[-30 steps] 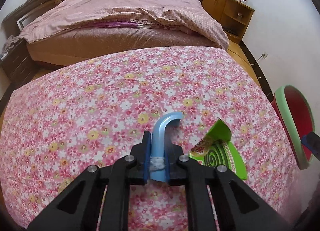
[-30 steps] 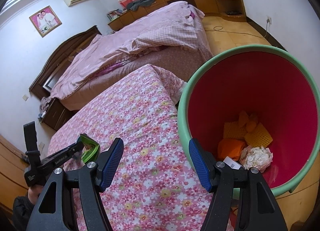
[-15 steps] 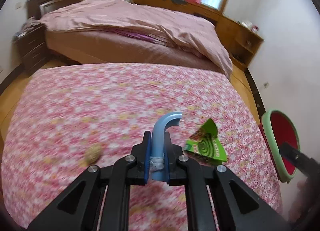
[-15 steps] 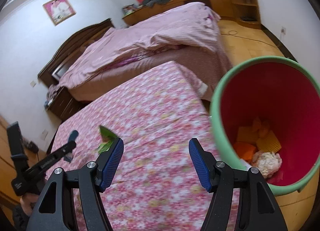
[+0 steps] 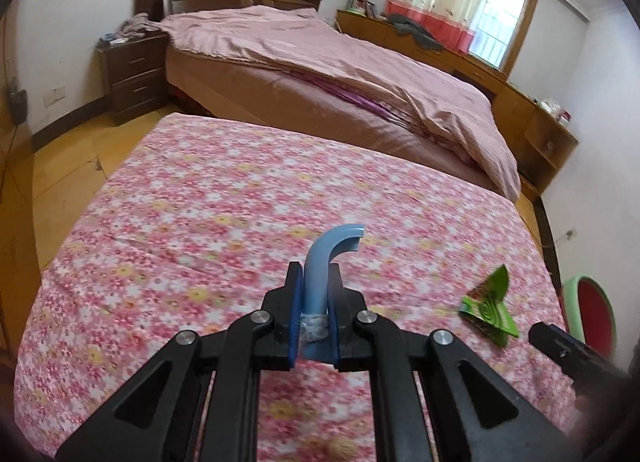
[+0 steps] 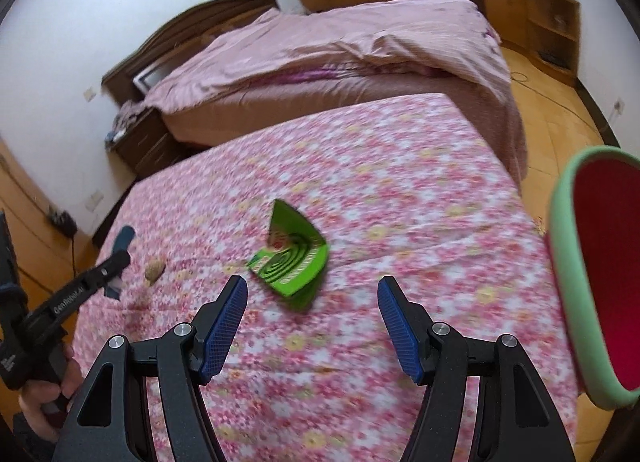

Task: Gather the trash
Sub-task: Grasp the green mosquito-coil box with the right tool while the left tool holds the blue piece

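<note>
Left gripper (image 5: 314,302) clamped on a curved blue plastic piece (image 5: 324,258), above the flowered bedspread (image 5: 224,197). Right gripper (image 6: 312,314) spread wide and empty, just short of a green torn box (image 6: 294,258) lying flat on the spread. Red bin (image 6: 600,274) at the bed's right edge.

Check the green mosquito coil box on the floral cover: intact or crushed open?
Crushed open. The green box lies flattened on the floral cover, one flap sticking up, ahead of the open right hand-held gripper.
</note>
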